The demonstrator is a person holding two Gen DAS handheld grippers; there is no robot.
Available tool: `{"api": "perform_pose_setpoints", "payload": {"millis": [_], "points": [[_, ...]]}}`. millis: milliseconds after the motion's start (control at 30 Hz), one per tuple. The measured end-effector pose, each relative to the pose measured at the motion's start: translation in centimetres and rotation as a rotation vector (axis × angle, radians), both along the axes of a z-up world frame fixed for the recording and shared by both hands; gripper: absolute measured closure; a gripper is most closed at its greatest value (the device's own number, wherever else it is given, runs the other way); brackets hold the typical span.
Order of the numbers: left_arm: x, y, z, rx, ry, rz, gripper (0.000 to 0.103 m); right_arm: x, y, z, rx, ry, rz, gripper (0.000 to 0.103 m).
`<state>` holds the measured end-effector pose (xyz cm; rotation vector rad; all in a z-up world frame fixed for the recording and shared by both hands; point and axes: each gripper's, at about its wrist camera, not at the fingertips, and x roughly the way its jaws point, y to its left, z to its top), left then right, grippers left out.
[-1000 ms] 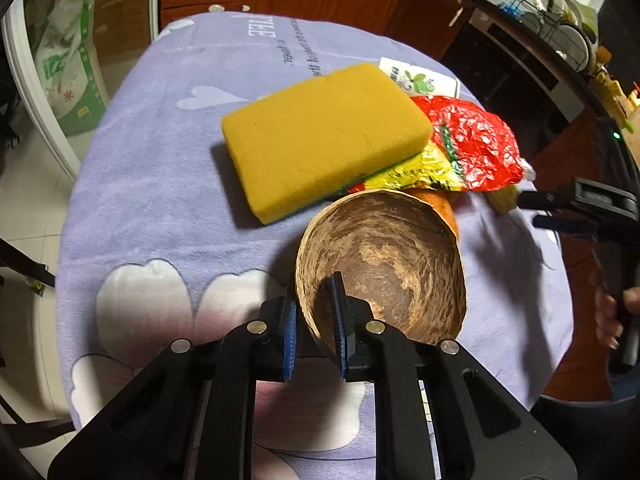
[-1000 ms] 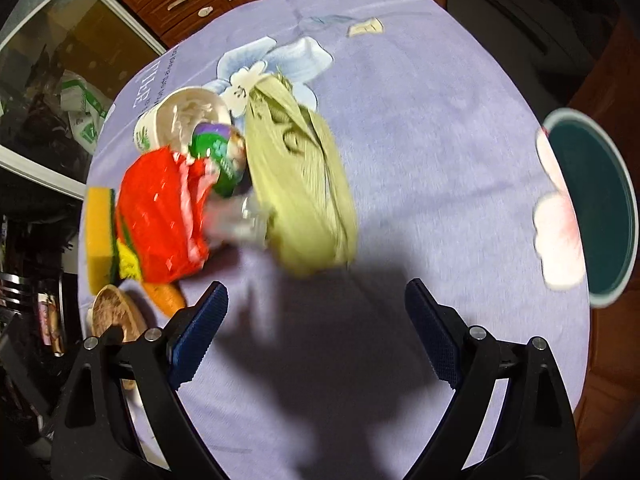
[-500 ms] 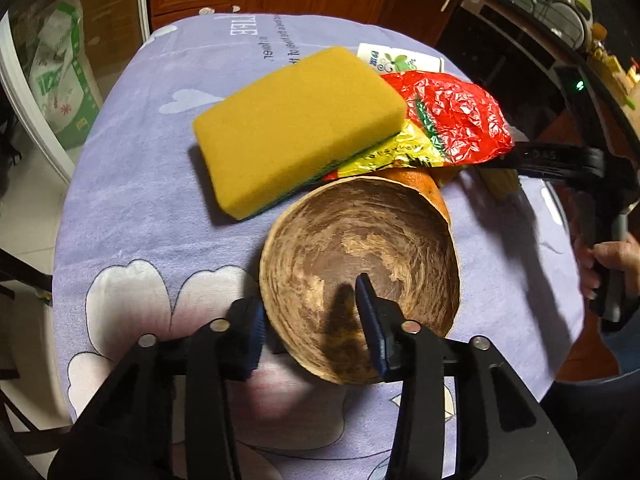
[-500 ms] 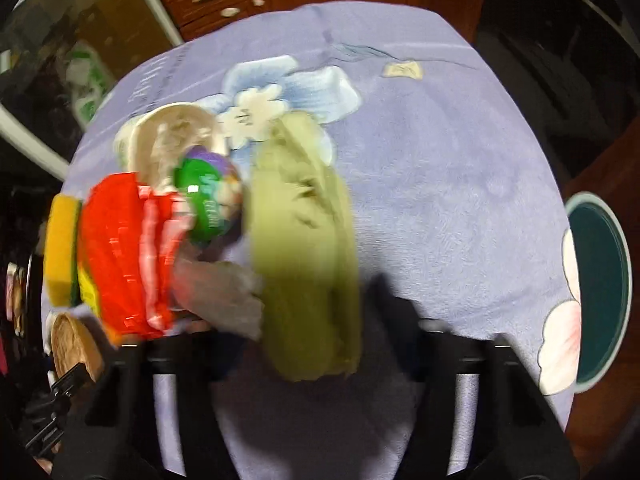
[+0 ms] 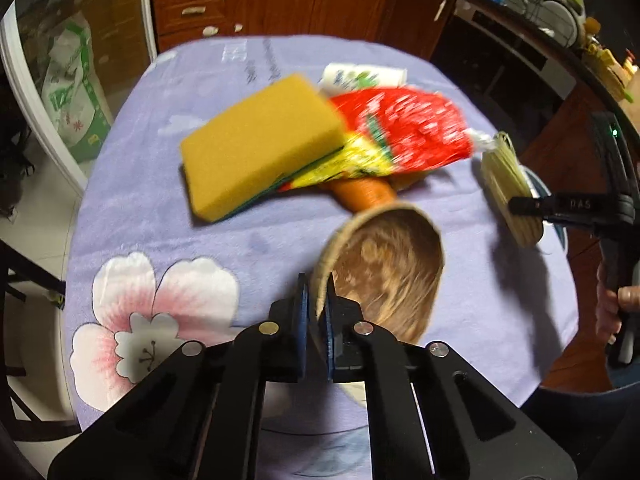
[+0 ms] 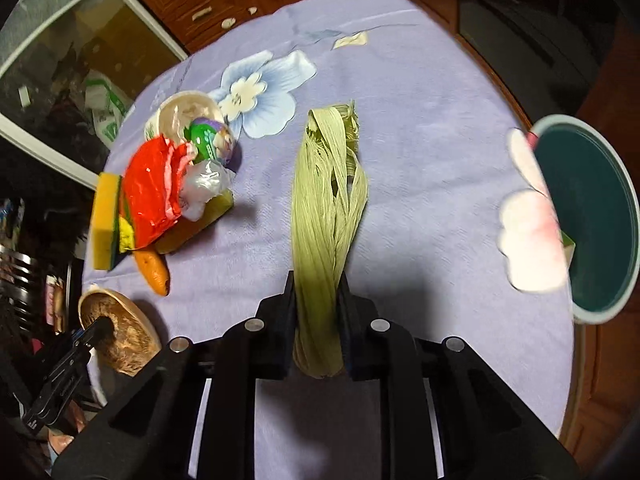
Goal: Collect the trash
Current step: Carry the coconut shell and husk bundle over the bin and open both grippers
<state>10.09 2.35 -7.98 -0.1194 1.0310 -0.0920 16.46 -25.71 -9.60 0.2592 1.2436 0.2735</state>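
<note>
Since a second earlier, the left gripper (image 5: 316, 316) had let go of the coconut shell bowl (image 5: 388, 272) and re-closed on its near rim, tilting it up off the table (image 5: 132, 200); the right gripper (image 6: 318, 312), whose jaws had just been closing, had come in over the corn husk (image 6: 328, 208), and its jaws now squeezed the husk's near end. The husk looked light, dry and springy, likely to crush and slip, so a hold low on the thick end seemed soundest. The shell looked stiff and thin; a rim pinch could let it swing. Beyond lay a carrot (image 6: 154, 272), a yellow sponge (image 5: 260, 144) and a red wrapper (image 5: 404, 128), overlapping in one pile, with a paper cup (image 6: 180, 116) behind. The teal bin (image 6: 592, 216) stood at the table's far right edge, cut off. The left view was blurred, and what lay under the wrapper was hidden.
</note>
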Motion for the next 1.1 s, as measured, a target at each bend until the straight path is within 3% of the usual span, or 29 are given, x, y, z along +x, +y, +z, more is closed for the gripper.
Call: {"api": "perform_pose_setpoints", "payload": {"millis": [333, 633, 900, 1100], "points": [[1.9, -5.9, 4.1, 0.04, -0.072, -0.081, 0.096, -1.7, -4.7, 3.5, 0.108, -0.08, -0.074, 0.086], [6.7, -14.8, 6.3, 0.041, -0.096, -0.237, 0.096, -2.7, -13.7, 5.2, 0.162, -0.145, -0.25, 0.086], [10.0, -24.2, 6.6, 0.069, -0.093, -0.391, 0.096, -3.6, -22.1, 4.9, 0.181, -0.17, -0.401, 0.086], [11.6, -30.9, 5.1, 0.087, -0.062, -0.493, 0.096, -4.6, -26.7, 3.2, 0.181, -0.149, -0.482, 0.086]]}}
